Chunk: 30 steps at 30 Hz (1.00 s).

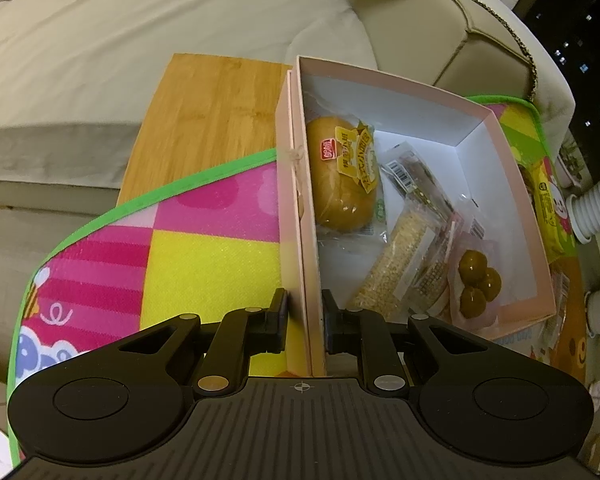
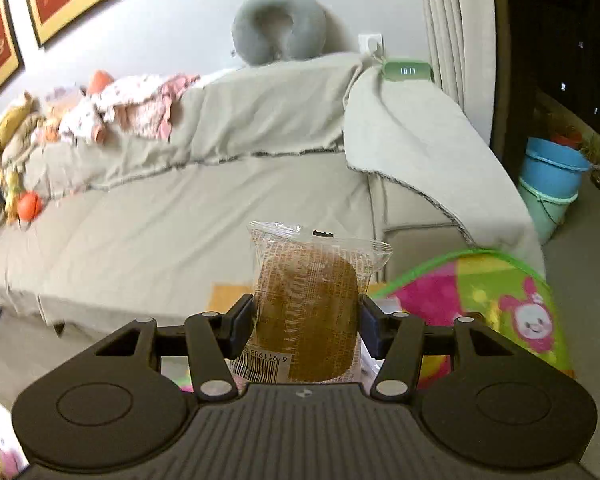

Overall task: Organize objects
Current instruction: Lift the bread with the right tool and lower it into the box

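- Left gripper (image 1: 305, 322) clamped on near wall of pink box (image 1: 300, 184), packaged snacks inside.
- Right gripper (image 2: 306, 326) pinching wrapped bun (image 2: 306, 312), raised above sofa (image 2: 180, 232).

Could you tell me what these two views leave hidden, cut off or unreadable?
- Left wrist view: the pink box has its near corner hidden behind the left gripper, whose jaws clamp its side wall.
- Left wrist view: the yellow packet beyond the box is mostly hidden by the far wall.
- Right wrist view: the wrapped bun in the right gripper hides the table behind; its print is unreadable.
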Motion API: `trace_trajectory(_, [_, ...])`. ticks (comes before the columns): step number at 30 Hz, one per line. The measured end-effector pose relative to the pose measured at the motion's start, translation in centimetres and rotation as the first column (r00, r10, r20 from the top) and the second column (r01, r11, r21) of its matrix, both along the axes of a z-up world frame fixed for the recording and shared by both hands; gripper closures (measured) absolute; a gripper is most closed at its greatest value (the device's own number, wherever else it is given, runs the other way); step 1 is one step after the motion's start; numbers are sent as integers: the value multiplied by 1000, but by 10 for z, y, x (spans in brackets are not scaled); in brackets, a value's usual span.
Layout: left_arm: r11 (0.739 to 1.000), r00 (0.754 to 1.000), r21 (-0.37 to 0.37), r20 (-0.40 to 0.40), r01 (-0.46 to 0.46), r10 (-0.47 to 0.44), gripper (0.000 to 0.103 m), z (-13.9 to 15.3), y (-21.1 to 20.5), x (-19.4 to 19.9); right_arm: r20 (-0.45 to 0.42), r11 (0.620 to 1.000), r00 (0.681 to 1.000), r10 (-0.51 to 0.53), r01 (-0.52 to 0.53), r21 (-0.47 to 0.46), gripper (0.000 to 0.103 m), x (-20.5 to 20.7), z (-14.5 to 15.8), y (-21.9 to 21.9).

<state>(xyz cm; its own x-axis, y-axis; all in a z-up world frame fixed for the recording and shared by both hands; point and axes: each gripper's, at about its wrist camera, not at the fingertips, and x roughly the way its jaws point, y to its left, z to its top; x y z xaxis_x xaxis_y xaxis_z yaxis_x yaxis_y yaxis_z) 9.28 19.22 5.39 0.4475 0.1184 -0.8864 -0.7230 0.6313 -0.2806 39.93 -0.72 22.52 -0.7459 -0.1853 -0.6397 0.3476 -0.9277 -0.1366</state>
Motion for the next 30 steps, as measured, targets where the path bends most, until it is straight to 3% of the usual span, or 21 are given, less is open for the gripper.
trace_trajectory(3, [1000,1000,2,6,5,-5,84,0,0,-1,51,1000,999,-5,6,-31,49,-9,-14,-6])
trace_trajectory(8, [1000,1000,7,17,5,-5,84,0,1,-2,124,1000,992,-20,20,2,48,-19,-43,-8])
trace_trajectory(11, [1000,1000,6,19,6,-7,84,0,1,-3,181,999,983,-17,23,-28,38,-16,-53,-3])
trace_trajectory(24, [1000,1000,24,9,9,-10,84,0,-1,-1,179,993,977,-120,120,11,24,-23,-70,38])
trace_trajectory(30, [1000,1000,24,28,9,-9,84,-1,0,-4,235,972,944,-231,232,25,23,-23,-86,82])
